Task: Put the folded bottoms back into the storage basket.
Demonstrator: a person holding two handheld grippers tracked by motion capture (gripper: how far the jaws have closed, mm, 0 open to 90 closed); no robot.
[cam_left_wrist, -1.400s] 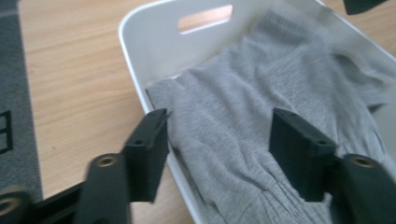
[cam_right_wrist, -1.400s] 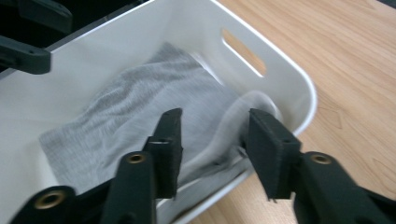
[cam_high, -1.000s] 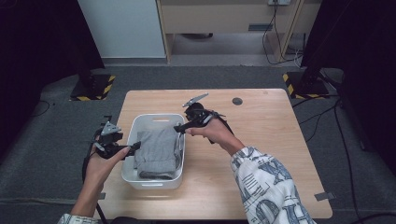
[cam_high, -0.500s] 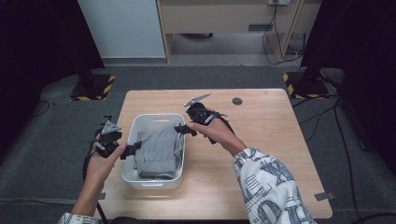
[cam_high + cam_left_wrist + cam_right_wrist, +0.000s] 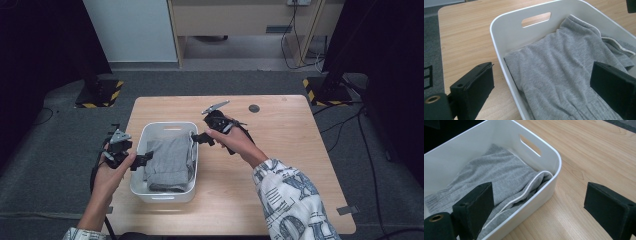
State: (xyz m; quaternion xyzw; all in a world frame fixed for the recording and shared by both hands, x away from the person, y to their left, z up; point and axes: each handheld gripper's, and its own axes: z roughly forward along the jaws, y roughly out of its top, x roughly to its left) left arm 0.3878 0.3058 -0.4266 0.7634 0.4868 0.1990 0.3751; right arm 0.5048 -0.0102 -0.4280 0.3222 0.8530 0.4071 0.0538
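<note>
Grey sweatshirt (image 5: 171, 161) folded inside white plastic bin (image 5: 167, 127), both grippers at bin's rim w/ jaws apart.

Bin sits on wooden table (image 5: 280, 150), sweatshirt lying flat across its floor, white drawcord along the side nearer the right gripper. Left gripper (image 5: 145, 159) held just outside bin's left wall; its jaws have just been opening, wide now, one pad over the table, other over the cloth, nothing clamped. Right gripper (image 5: 196, 138) at bin's right wall near the far corner; jaws also just been opening, standing wide, straddling the rim, not pressing on cloth or rim. Small dark disc (image 5: 254, 108) on table, well apart from bin, far side.
</note>
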